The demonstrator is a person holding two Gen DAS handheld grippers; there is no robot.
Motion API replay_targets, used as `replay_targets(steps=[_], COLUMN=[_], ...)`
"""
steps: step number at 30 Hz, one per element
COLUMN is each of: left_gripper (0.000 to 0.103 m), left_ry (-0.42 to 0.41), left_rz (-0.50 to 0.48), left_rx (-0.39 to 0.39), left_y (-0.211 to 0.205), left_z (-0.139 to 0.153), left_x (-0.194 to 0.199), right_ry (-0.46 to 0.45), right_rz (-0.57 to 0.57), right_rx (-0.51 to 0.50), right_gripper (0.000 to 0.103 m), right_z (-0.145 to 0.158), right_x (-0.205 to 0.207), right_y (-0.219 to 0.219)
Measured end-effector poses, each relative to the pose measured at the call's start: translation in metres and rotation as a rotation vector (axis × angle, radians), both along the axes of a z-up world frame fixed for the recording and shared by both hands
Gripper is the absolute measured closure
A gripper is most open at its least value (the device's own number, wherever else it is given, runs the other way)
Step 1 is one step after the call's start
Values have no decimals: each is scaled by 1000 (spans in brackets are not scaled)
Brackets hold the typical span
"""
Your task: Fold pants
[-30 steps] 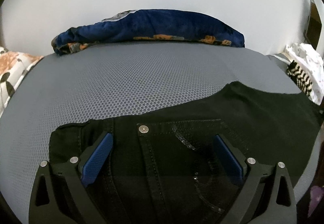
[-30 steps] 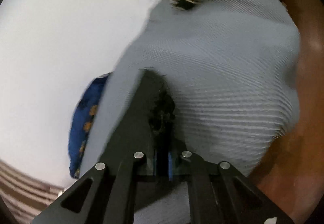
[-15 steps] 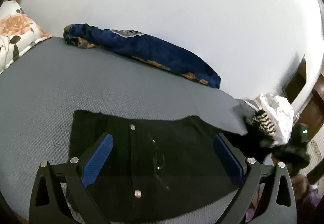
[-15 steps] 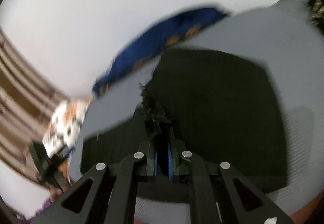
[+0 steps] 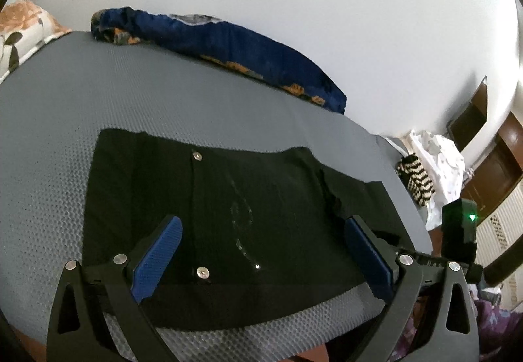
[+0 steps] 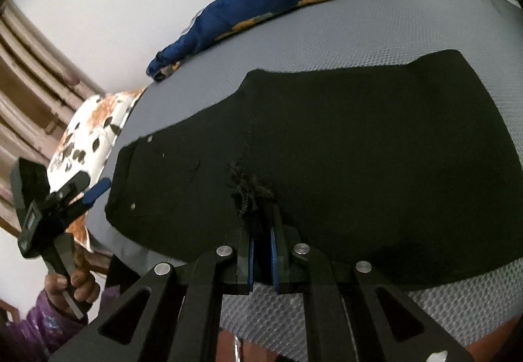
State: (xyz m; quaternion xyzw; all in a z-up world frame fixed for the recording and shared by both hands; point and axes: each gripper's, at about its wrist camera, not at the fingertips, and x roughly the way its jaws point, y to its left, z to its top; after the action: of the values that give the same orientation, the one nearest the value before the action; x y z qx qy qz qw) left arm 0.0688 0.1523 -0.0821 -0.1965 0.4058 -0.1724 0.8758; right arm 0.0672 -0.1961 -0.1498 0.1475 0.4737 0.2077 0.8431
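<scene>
Left gripper [image 5: 261, 250]: fingers spread wide, holding nothing, hovering above the waist end.
Pants [image 6: 327, 146]: black, lying flat across the grey mesh surface [image 5: 163, 94], leg end laid over the middle.
Right gripper [image 6: 261, 250]: pinching the frayed hem [image 6: 251, 195].
Risk: if the hem snags on the pads at release, the top layer likely drags askew.
Room: blue floral bundle [image 5: 228, 44] against the white wall; floral pillow [image 6: 91, 129] at the side.

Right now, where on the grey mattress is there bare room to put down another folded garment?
The mattress is bare between the black pants and the blue blanket along the wall. The right end is crowded by a striped cloth and white clothes.
</scene>
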Motion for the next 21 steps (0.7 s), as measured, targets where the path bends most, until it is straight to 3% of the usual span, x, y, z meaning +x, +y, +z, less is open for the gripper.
replay_targets(steps=[4, 6, 8, 9, 11, 13, 16, 21], left_gripper=[4, 4, 4, 4, 4, 4, 4, 4], left_ry=[12, 24, 42, 48, 44, 30, 25, 30], left_rz=[-12, -18, -29, -37, -56, -80, -118, -144], left_rx=[7, 10, 11, 12, 16, 29, 55, 67], left_y=[-6, -9, -12, -14, -19, -26, -41, -67], left_z=[-3, -5, -7, -7, -5, -1, 2, 1], left_x=[0, -1, -1, -1, -1, -2, 1, 9], right_ry=[-1, -4, 13, 15, -35, -54, -18, 41], right_rz=[38, 71, 120, 146, 78, -38, -149, -76], right_rx=[-20, 9, 126, 206, 360, 421, 379, 365], right_gripper=[89, 73, 55, 53, 52, 47, 47, 51], right_z=[-9, -8, -2, 4, 20, 23, 14, -6], right_x=[-1, -2, -2, -2, -4, -3, 8, 23], right_y=[13, 16, 12, 5, -32, -73, -113, -95])
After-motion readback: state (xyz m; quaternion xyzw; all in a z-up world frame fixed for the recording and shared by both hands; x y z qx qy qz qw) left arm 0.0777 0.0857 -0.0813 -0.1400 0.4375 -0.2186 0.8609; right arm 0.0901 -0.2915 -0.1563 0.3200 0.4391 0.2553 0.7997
